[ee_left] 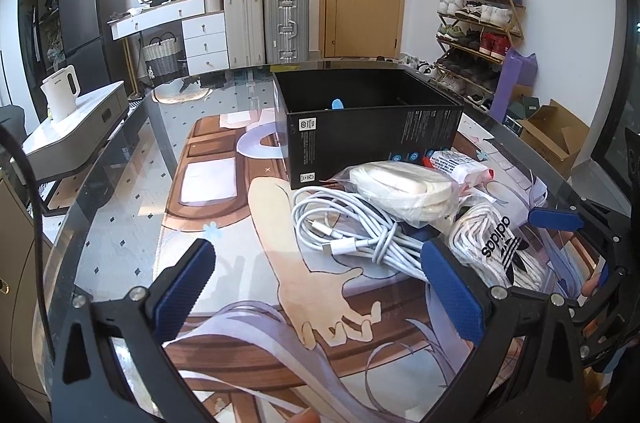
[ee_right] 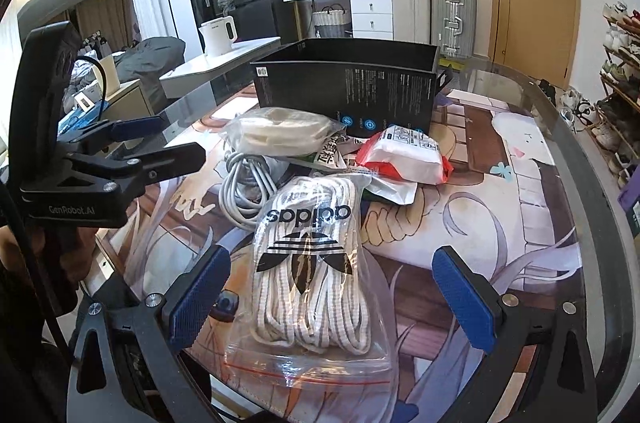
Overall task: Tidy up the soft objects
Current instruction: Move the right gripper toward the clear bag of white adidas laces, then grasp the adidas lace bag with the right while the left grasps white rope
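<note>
The right gripper [ee_right: 326, 297] is held wide open, its blue pads flanking the bagged adidas laces [ee_right: 310, 263] at lower centre. The left gripper [ee_left: 320, 287] is likewise spread open over the printed mat [ee_left: 240, 223]. Beyond, the black box [ee_right: 348, 91] is seen at upper centre.

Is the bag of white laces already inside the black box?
No, the bag of white laces lies on the table mat between the open jaws of the right gripper, in front of the black box.
</note>
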{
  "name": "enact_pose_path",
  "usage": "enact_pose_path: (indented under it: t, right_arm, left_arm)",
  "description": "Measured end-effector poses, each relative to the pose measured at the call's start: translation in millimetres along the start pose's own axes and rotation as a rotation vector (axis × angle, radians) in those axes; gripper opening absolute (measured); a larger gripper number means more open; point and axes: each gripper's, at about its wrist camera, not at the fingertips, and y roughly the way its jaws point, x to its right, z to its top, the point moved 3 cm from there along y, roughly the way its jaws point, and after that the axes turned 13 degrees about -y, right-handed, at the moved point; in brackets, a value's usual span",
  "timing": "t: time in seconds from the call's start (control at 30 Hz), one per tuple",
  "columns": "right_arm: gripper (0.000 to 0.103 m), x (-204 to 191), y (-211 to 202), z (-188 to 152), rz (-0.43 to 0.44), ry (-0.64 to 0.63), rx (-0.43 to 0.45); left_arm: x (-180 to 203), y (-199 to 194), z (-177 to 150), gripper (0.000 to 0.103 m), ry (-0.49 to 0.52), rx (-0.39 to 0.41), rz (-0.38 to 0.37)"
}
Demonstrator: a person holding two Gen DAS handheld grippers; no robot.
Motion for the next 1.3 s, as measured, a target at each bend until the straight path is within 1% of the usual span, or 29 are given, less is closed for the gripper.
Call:
enact_pose_path:
  t: [0.33, 0.6, 0.77, 0.9, 1.0, 1.07, 1.13, 1.17, 1.23, 1.27, 1.3]
  right_arm:
    - [0.102, -0.2, 14.5, -5.8, -0.013, -0.006, -0.048]
    - [0.102, 0.6, 21.2, -5.7, -0.051, -0.019, -0.067]
    - [0.102, 1.0, 23.3, -3.8, -0.047, -0.017, -0.089]
    - [0.101, 0.3, 22.9, -3.7, -0.055, -0.019, -0.070]
    - [0.090, -2.2, 18.6, -4.8, -0.049, -0.025, -0.040]
    - [0.086, -4.4, 16.6, -5.4, -0.039, -0.032, -0.029]
    - [0.079, -6.7, 15.6, -5.4, -0.034, -0.042, -0.018]
    - [0.078, -7.9, 15.0, -5.2, -0.031, -0.045, -0.012]
    - [0.069, -10.4, 14.0, -5.4, -0.029, -0.057, -0.005]
    - [0.067, -11.5, 13.4, -5.5, -0.027, -0.061, -0.001]
    - [0.061, -12.5, 12.5, -5.5, -0.028, -0.063, 0.007]
  left_arm:
    - [-4.6, 4.0, -1.5, 0.103, -0.014, -0.007, 0.001]
    - [-6.1, 7.4, -3.3, 0.103, -0.014, -0.015, -0.001]
    - [-6.1, 7.7, -3.3, 0.103, -0.014, -0.016, -0.001]
    - [-6.5, 8.3, -3.1, 0.103, -0.012, -0.017, -0.001]
    - [-6.4, 9.4, -3.0, 0.103, -0.012, -0.018, -0.001]
    - [-6.4, 9.7, -2.8, 0.103, -0.014, -0.019, -0.002]
    - [-5.9, 11.2, -3.1, 0.103, -0.014, -0.021, -0.005]
    - [-6.2, 11.0, -3.0, 0.103, -0.014, -0.021, -0.005]
    - [-5.3, 12.7, -3.1, 0.103, -0.011, -0.025, -0.007]
    - [-4.9, 13.2, -2.9, 0.103, -0.012, -0.027, -0.009]
    - [-4.4, 13.5, -2.9, 0.103, -0.012, -0.029, -0.013]
